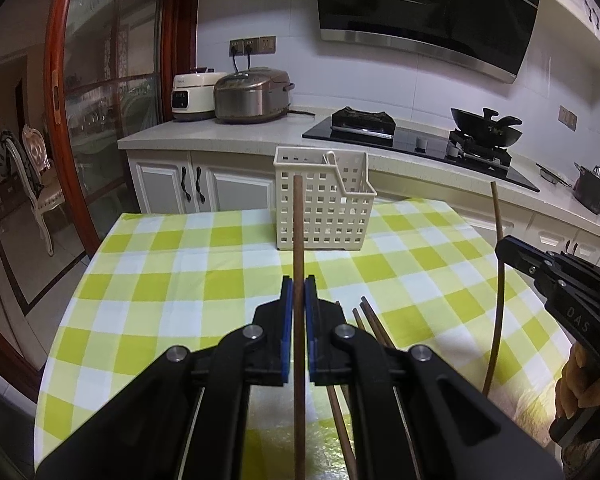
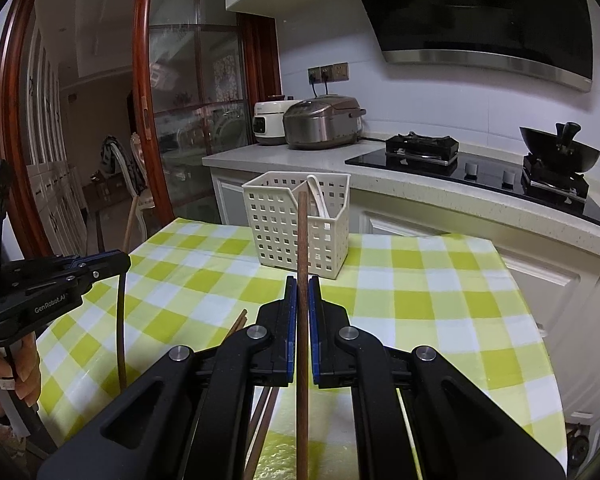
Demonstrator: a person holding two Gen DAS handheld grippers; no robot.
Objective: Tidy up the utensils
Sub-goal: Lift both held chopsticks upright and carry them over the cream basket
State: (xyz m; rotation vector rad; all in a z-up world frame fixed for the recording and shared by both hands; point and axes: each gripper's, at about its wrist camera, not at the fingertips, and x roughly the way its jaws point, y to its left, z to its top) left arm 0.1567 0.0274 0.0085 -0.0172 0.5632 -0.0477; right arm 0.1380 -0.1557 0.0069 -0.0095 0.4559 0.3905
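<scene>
On the tabletop: green-and-white checked tabletop point(image 1: 148, 280) carries the cream basket point(image 1: 320, 204) at its far edge, standing upright, well apart from both my grippers.
Basket contents: one pale utensil point(image 2: 318, 196) leans in the right-hand compartment; the larger left compartment looks empty from here.
Step in hand: both chopsticks are lifted clear of the cloth, so I judge this as the carry toward the basket.
Left gripper point(image 1: 299, 292): fingers pressed together, pinching a brown chopstick point(image 1: 298, 232) that stands nearly upright.
Right gripper point(image 2: 302, 292): fingers pinching a second chopstick point(image 2: 302, 240) the same way, upright.
Next move: bring each stick over the basket rim, lower end first, and loosen the fingers only once that end sits inside a compartment; both arms aiming at one basket could crowd each other.
Loose chopsticks point(image 1: 374, 324): still lying on the cloth near me, waiting.
Hard to make out: their count, since my grippers cover most of them; the lower ends of both held sticks are cut off; the basket floor is hidden behind its lattice.
</scene>
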